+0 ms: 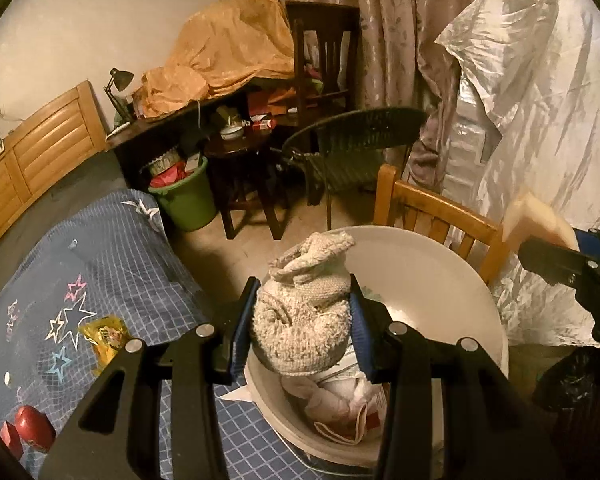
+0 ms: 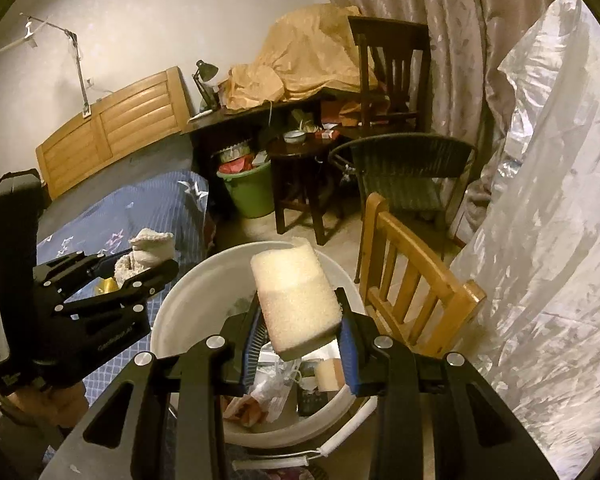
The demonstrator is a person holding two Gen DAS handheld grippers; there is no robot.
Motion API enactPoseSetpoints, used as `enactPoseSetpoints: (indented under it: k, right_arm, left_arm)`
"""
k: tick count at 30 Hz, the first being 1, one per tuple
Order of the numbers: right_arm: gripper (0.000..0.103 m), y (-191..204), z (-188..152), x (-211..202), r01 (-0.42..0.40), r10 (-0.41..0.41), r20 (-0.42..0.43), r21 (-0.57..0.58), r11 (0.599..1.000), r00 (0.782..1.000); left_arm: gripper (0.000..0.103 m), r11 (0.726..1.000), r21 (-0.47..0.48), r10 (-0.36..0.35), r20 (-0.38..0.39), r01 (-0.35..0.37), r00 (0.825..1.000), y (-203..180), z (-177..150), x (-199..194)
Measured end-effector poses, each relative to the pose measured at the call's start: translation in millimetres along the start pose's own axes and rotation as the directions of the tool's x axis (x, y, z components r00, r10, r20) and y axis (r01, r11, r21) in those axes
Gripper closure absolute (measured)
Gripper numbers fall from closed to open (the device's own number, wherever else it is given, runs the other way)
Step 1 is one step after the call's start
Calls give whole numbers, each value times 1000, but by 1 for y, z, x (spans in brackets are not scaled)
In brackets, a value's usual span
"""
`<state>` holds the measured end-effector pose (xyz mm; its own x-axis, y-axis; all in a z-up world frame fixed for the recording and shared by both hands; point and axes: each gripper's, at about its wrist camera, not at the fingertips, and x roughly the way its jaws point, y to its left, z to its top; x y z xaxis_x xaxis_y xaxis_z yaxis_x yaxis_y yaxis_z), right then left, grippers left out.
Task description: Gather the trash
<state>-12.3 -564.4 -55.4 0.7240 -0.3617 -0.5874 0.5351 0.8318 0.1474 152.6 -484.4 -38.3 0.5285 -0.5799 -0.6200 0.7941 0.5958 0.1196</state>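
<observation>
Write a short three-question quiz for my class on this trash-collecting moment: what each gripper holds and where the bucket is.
1. True or false: the left gripper is shut on a knitted rag.
2. What does the right gripper hold? A) a foam block B) a red can C) a yellow wrapper
3. Fill in: both held items hang over the white ____, which already has trash in it.

Key
1. True. The rag sits pinched between the two blue pads.
2. A. The foam block is gripped at its lower end; the yellow wrapper lies on the blue bedspread.
3. bucket
</observation>
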Motion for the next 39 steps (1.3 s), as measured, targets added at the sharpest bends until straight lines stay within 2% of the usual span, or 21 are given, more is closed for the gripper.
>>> enactPoseSetpoints:
  k: [13,14,15,16,17,18,34,36,39]
  right_arm:
    - [68,15,0,16,-28,28,-11,-18,999,1000]
    - [66,18,1,18,-35,34,-12,-29,999,999]
    - [60,20,2,20,-36,35,-15,-41,999,999]
    - [40,21,3,21,-27,26,-13,-46,999,1000]
    - [27,22,4,21,-11,11,-2,-48,999,1000]
    - [27,23,4,20,-4,5,8,-50,999,1000]
    - [27,9,-9,12,47,-47,16,-17,999,999]
    - [26,8,-14,6,63,-63,23,-11,998,998]
    - [17,5,-24,-7,84,-85,57,13,996,995]
  left_arm:
    - [60,1000,-3,-8,-24,8,1000,2,-4,9]
    - [59,1000,-7,-9,-27,9,1000,3,-4,10]
    - [47,1000,-12,-7,-34,7,999,4,-4,12]
    - [38,1000,-20,-7,-40,6,999,5,-5,14]
    - [24,1000,-27,-7,-34,6,999,6,-6,14]
    - [23,1000,-30,-4,-24,3,1000,7,-6,13]
    - [23,999,-41,-5,-26,4,1000,8,-15,8]
    - [20,999,-50,-6,-21,5,1000,9,-18,2]
    - [18,998,-57,-3,-7,2,1000,9,-25,-6]
